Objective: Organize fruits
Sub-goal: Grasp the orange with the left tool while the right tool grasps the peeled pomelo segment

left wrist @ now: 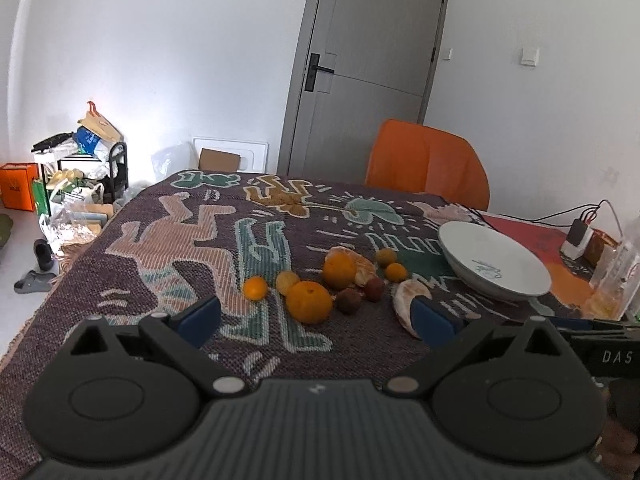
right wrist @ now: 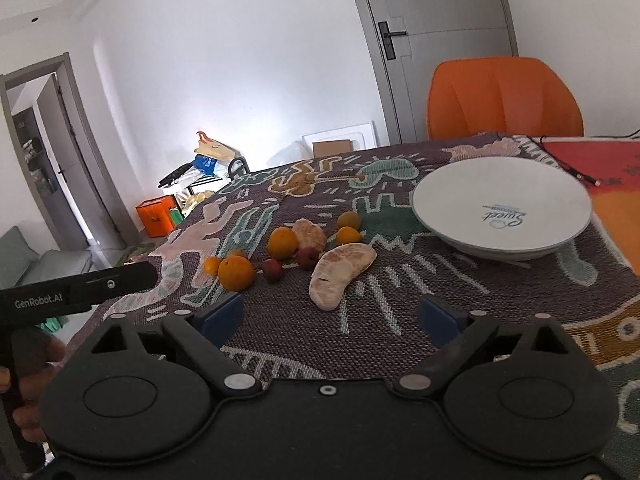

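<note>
**Cloth-covered table with loose fruit and a bowl**

A patterned woven cloth (right wrist: pixel 460 292) covers the table; on it lie small oranges (right wrist: pixel 236 273), two dark red fruits (right wrist: pixel 273 270), peel pieces (right wrist: pixel 340 272); a white bowl (right wrist: pixel 502 208) sits apart, empty.

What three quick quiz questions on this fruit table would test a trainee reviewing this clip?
1. True or false: the white bowl already holds fruit.
2. Which lies nearest the right gripper? A) the peel piece B) the orange chair C) the door
3. Fill in: both the right gripper and the left gripper have their jaws ____.

Key: 1 false, the bowl is empty. 2 A. 3 open, with nothing between them.
</note>
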A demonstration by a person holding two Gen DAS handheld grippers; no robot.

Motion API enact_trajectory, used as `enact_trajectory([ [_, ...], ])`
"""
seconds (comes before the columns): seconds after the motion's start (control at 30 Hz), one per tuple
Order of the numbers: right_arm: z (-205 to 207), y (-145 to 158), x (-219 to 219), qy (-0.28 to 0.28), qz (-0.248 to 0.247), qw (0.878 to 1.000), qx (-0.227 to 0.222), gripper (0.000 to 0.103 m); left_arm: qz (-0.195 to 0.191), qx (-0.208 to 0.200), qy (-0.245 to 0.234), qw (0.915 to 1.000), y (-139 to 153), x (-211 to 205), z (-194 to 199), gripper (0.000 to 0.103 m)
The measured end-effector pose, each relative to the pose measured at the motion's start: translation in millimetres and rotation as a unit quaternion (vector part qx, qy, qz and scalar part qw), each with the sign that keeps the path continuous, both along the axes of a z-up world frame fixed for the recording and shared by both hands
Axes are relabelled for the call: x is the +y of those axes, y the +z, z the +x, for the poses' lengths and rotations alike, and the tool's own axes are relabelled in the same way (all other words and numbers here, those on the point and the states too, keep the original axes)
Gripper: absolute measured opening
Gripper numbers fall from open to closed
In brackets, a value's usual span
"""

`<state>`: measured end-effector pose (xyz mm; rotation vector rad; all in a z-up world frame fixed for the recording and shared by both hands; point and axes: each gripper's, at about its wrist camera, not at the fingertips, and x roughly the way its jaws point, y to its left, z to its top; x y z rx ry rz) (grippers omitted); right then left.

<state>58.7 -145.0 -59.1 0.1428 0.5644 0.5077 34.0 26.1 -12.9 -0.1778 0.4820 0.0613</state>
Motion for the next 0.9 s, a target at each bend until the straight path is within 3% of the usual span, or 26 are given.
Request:
enact_trajectory([
  [0.3,22.7,-13.3,9.6,0.003,0.005,1.0,0.016,0.086,-0.024,0.011,0.008,0.9996,-12.9,9.8,23.7,0.08],
  [0.8,57.2,-31.4,23.6,0.01,0.011,0.999,0.052,0.066,-0.047,0.04,0.003,0.9981,-35.4,14.9,59.9,0.061],
  [0.9,63.6,-34.2,26.0,0.013,0.013,0.998,0.058,0.066,-0.052,0.045,0.002,0.9976,-39.9,16.2,66.4,0.057],
])
